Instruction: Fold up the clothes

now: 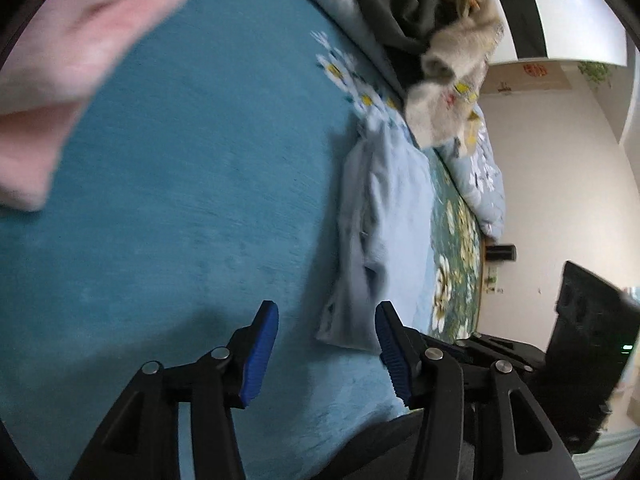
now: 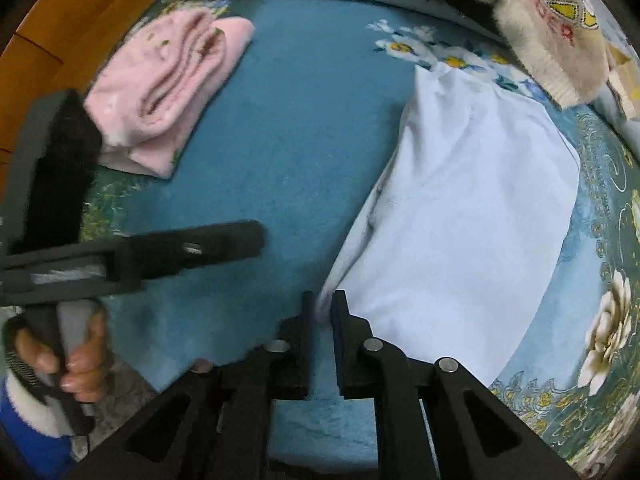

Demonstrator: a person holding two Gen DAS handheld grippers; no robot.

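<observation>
On the bed, the teal blanket (image 2: 280, 120) leaves a wide bare stretch between two garments. I count one pale blue garment (image 2: 460, 220) lying flat on the right side and one folded pink garment (image 2: 168, 92) at the far left, well apart from it. Piled at the far edge are one cream sweater (image 2: 548, 36) and some dark clothes, too bunched for me to count.

My right gripper (image 2: 322, 312) has its jaws narrow, pinching the near corner of the pale blue garment. My left gripper (image 1: 326, 352) has its jaws wide, holding nothing, above the bare blanket.

Only the right view shows my left hand (image 2: 80, 364) on its handle and the wooden floor (image 2: 80, 12). Only the left view shows the white wall (image 1: 552, 184) beyond the bed.
</observation>
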